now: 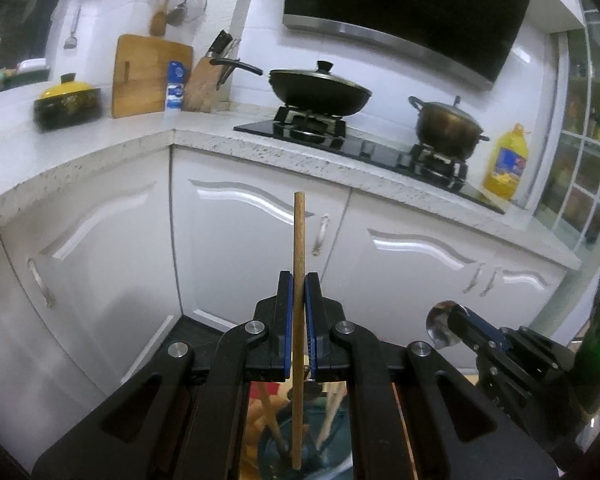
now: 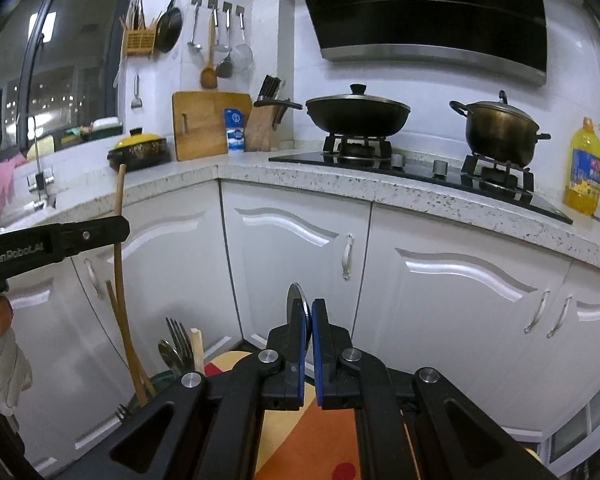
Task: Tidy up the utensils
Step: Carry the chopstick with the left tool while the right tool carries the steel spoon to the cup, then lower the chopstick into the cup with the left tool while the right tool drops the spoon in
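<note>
The left gripper [image 1: 299, 320] is pinching a wooden chopstick [image 1: 298, 264] between its blue pads [image 1: 288, 320], jaws pressed tight on the shaft. The stick is standing nearly upright, its top end rising toward twelve o'clock above the jaws and its lower end hanging toward six o'clock over a dark utensil holder [image 1: 300, 456], where other pale handles are leaning. In the right wrist view the same chopstick [image 2: 118, 240] is showing at nine o'clock, crossing the side of the left gripper [image 2: 116, 228].

The right gripper [image 2: 308, 336] is clamping a metal spoon [image 2: 296, 300], jaws drawn close on it; the bowl is poking out edge-on toward twelve o'clock above the fingertips. From the left wrist view, that spoon [image 1: 440, 324] is gleaming at four o'clock, held by the right gripper [image 1: 460, 320].

Further out in the right view, at seven o'clock, the utensil holder [image 2: 168, 378] is carrying forks [image 2: 180, 340], a spoon and chopsticks, resting beside an orange patterned cloth [image 2: 300, 440] at six o'clock. A white gloved hand [image 2: 4, 364] is hanging at eight o'clock.

Beyond, white cabinets [image 2: 292, 264] are filling the middle, with a speckled counter [image 2: 300, 178] above. At twelve o'clock a lidded wok [image 2: 356, 114] is sitting on the stove; at two o'clock a pot [image 2: 500, 132] and an oil bottle [image 2: 584, 168] are standing.
</note>
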Motion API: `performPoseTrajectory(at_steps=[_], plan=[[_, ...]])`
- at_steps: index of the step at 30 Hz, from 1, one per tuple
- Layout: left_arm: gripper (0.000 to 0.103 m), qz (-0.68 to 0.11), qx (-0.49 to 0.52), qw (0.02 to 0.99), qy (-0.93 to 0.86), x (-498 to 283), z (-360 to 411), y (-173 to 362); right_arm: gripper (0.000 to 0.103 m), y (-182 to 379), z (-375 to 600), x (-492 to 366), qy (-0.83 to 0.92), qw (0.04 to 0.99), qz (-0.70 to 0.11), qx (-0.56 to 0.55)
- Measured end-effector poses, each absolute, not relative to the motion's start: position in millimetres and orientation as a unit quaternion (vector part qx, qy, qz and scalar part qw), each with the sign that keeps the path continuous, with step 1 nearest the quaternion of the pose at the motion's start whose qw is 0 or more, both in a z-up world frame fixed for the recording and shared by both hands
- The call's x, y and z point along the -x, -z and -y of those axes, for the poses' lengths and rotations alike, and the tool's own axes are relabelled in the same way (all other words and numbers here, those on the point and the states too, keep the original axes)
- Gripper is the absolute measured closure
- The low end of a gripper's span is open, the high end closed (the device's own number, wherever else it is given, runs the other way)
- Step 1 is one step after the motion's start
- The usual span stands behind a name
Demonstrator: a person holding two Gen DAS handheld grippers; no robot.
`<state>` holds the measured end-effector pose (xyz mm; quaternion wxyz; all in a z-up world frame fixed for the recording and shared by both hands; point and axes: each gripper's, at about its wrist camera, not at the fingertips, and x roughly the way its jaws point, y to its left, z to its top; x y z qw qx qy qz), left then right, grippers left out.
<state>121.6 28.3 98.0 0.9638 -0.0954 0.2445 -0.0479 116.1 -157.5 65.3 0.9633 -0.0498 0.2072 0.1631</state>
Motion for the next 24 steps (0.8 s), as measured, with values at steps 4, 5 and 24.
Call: performPoseTrajectory(at_steps=[4,5,24], plan=[[0.099,-0.254,0.089,0.962,0.043,-123.6,-26.4,-82.9,0.1,-53.0,150.5,-120.3,-0.171,0.96,-0.216,0.054],[0.099,-0.258,0.088,0.961,0.043,-122.9,-25.7,-78.3,0.1,-51.0,148.9,-120.3,-0.173,0.959,-0.217,0.055],[0.099,-0.327,0.08,0.94,0.049,-102.4,-17.9,-37.8,0.097,2.0,135.5,-111.5,-0.253,0.908,-0.33,0.05]])
